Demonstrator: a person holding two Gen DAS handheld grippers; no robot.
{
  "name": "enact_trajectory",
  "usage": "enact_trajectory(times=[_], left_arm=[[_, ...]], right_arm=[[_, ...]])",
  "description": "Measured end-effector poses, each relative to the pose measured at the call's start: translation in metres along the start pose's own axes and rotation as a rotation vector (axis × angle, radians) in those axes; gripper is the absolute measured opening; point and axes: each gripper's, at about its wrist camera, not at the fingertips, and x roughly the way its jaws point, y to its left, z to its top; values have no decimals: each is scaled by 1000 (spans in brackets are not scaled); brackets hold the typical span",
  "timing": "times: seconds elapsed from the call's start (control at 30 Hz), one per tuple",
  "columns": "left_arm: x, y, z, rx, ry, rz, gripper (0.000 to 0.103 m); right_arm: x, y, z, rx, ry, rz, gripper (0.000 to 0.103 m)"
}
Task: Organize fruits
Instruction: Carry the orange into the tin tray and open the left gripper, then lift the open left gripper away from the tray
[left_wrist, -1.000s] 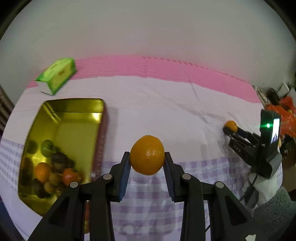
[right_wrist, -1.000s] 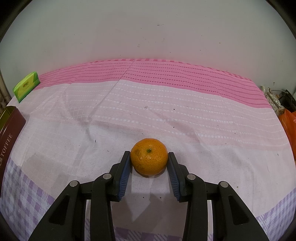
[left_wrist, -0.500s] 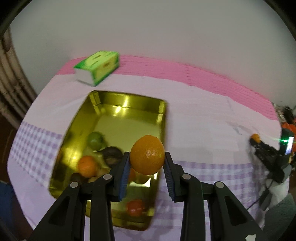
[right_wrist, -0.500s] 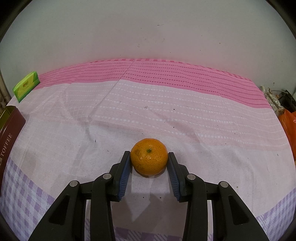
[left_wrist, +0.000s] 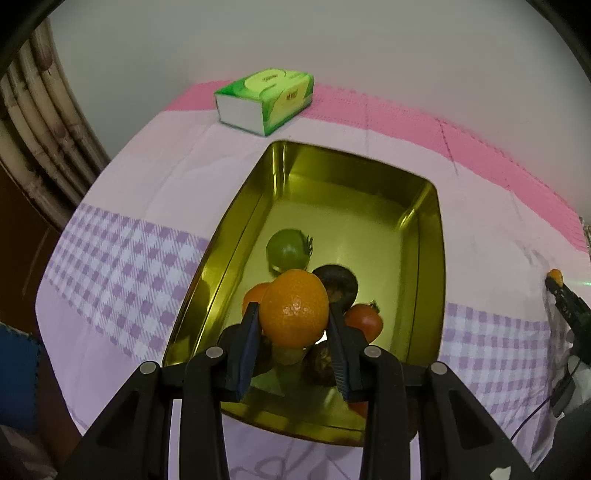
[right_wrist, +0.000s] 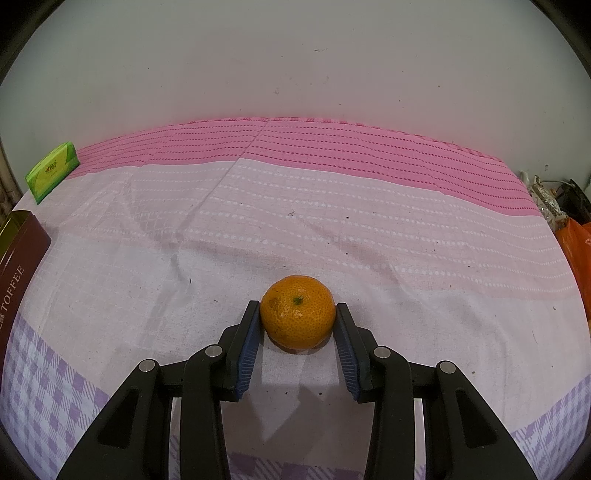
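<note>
Plain off-white wall (right_wrist: 295, 74) is running behind the table, matte, showing a few small dark specks. Tablecloth (right_wrist: 332, 229) is covering the whole surface: pink band at the far edge, pale pink with white dotted rows through the middle, purple-and-white check near the front, creased in places. Green tissue box (left_wrist: 265, 99) is sitting at the far left by the wall. Ribbed beige pipes (left_wrist: 40, 122) are running down the left edge, dark brown furniture (left_wrist: 22, 236) below them. Orange bag (right_wrist: 578, 251) and cluttered items are showing at far right. Lighting is looking dim and even.
</note>
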Motion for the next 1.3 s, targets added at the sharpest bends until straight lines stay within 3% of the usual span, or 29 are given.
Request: enact_trajectory(times=[0.33,0.93,1.03,1.3], left_arm=[[19,10,-10,-36,48,3,32],[18,7,-21,-26,32,5,33],[13,9,-22,-30,20,1,37],[6,16,-24,-26,7,2,45]], right_arm=[[0,0,0,0,0,0,40],[1,-3,0,14,2,17,43],[2,-1,2,2,6,21,52],[4,0,3,22,5,15,53]])
